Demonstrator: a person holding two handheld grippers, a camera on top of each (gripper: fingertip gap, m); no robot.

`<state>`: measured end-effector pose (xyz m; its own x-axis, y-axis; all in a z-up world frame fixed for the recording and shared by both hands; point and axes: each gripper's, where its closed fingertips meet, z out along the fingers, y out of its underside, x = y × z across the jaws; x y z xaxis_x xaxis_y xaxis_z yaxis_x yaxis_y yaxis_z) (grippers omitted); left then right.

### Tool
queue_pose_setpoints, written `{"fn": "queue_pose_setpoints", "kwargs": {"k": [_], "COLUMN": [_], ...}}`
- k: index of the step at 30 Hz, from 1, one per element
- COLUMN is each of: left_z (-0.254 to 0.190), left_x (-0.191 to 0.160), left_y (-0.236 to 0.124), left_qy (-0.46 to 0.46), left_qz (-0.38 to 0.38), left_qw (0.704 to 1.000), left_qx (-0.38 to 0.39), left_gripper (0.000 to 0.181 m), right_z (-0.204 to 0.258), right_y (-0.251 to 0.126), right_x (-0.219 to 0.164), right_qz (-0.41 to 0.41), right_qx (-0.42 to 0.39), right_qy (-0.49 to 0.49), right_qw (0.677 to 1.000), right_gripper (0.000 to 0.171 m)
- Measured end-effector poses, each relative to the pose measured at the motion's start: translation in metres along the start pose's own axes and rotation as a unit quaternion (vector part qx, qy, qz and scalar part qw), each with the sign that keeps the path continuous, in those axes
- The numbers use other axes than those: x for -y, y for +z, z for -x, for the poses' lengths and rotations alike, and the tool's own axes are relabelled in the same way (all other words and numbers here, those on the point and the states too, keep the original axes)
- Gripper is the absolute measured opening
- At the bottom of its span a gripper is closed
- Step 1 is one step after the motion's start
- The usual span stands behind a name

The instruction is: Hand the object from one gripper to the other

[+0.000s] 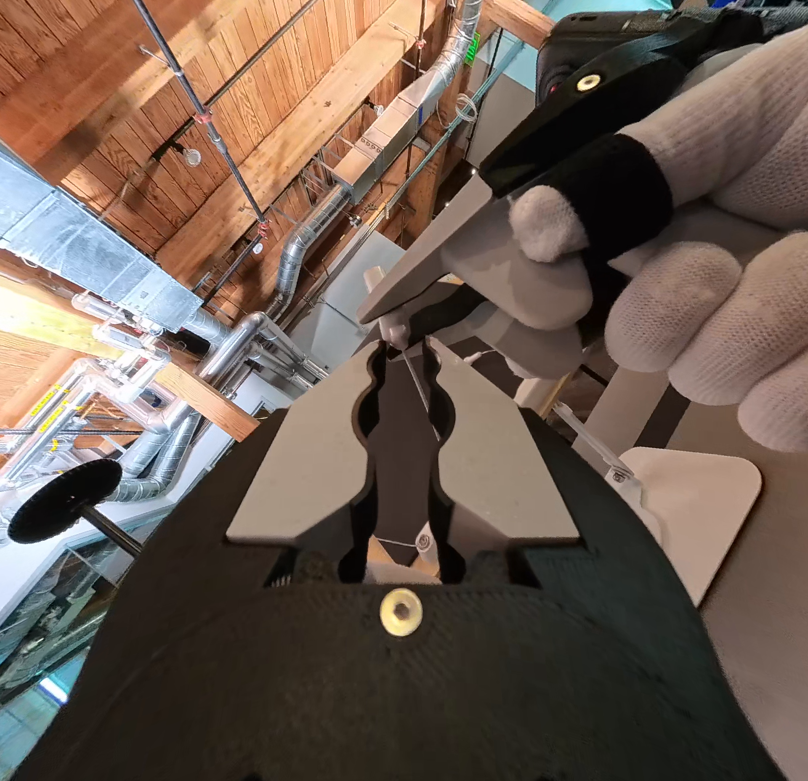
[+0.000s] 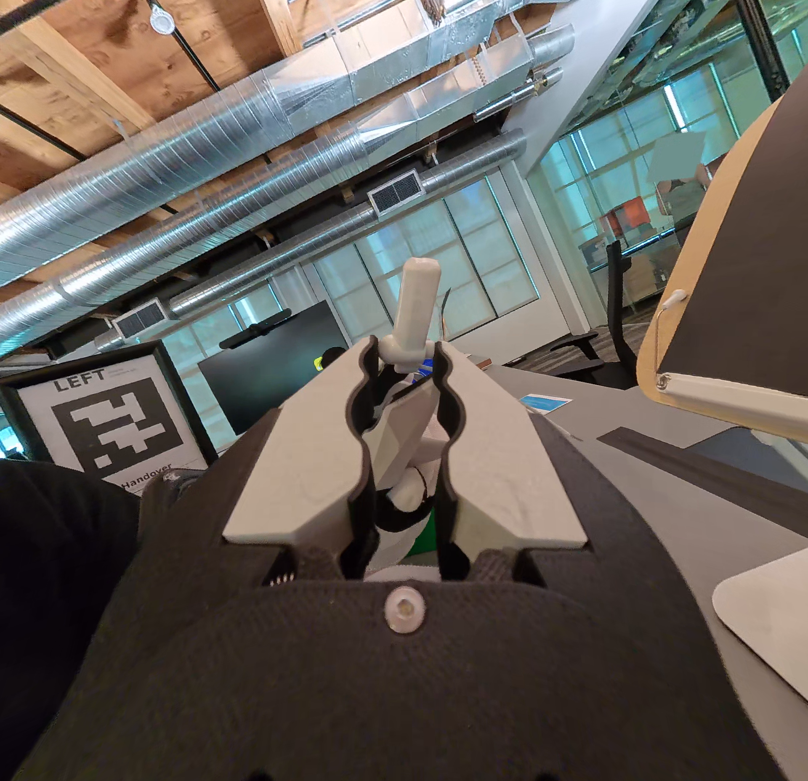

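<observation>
Handing off mid-air: right gripper (image 2: 404,350) is clamped on the white-handled tool (image 2: 414,312).
Left gripper (image 1: 405,350) sits parted around its thin shaft (image 1: 419,390); reckon it needs to close next.

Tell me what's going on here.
A person in white gloves holds a claw in each hand and is partway through a handover in mid-air. The right claw grips a small white-handled tool at the collar of its handle. The two claws meet tip to tip, and the tool's thin metal shaft runs into the gap between the fingers of the left claw. The left claw does not appear to have closed on it yet, so the tool is not yet passed over.
</observation>
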<state>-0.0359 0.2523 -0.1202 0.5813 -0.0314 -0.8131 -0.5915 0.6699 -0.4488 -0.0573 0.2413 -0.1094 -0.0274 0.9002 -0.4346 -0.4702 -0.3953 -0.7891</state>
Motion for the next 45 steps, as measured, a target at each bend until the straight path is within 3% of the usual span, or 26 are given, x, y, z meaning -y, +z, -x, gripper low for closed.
{"fn": "queue_pose_setpoints", "kwargs": {"k": [5,20,29,31,34,38,41,45], "left_z": [0.007,0.009,0.009,0.012,0.025,0.051,0.069,0.074], "left_x": [0.004,0.013,0.016,0.015,0.013,0.012,0.012,0.015], "left_y": [-0.001,-0.007,-0.008,-0.008,-0.007,-0.009,-0.012,-0.013], "left_qy": [-0.005,-0.024,-0.027,-0.039,-0.099,-0.257,-0.371,-0.446], "left_qz": [-0.007,-0.027,-0.028,-0.028,-0.019,-0.019,-0.037,-0.056], "left_qw": [1.000,0.999,0.999,0.999,0.995,0.964,0.924,0.887], "left_qx": [0.027,0.020,0.006,0.003,-0.018,-0.064,-0.084,-0.106], "left_gripper": [0.027,0.011,0.011,0.011,0.011,0.010,0.011,0.010], "right_z": [-0.002,0.008,0.012,0.009,-0.001,0.000,-0.001,-0.011], "right_y": [0.000,0.003,0.001,0.001,-0.004,-0.011,-0.008,0.003], "right_x": [0.000,-0.003,-0.001,0.000,0.009,0.016,-0.004,-0.040], "right_qz": [-0.001,-0.024,-0.036,-0.039,-0.037,0.022,0.115,0.180], "right_qx": [-0.004,0.044,0.068,0.049,0.008,-0.054,-0.099,-0.108], "right_qy": [0.007,0.050,0.053,0.034,0.000,-0.161,-0.326,-0.335], "right_qw": [1.000,0.997,0.996,0.997,0.999,0.985,0.933,0.918], "right_gripper": [0.022,0.022,0.022,0.034,0.057,0.047,0.037,0.036]}}
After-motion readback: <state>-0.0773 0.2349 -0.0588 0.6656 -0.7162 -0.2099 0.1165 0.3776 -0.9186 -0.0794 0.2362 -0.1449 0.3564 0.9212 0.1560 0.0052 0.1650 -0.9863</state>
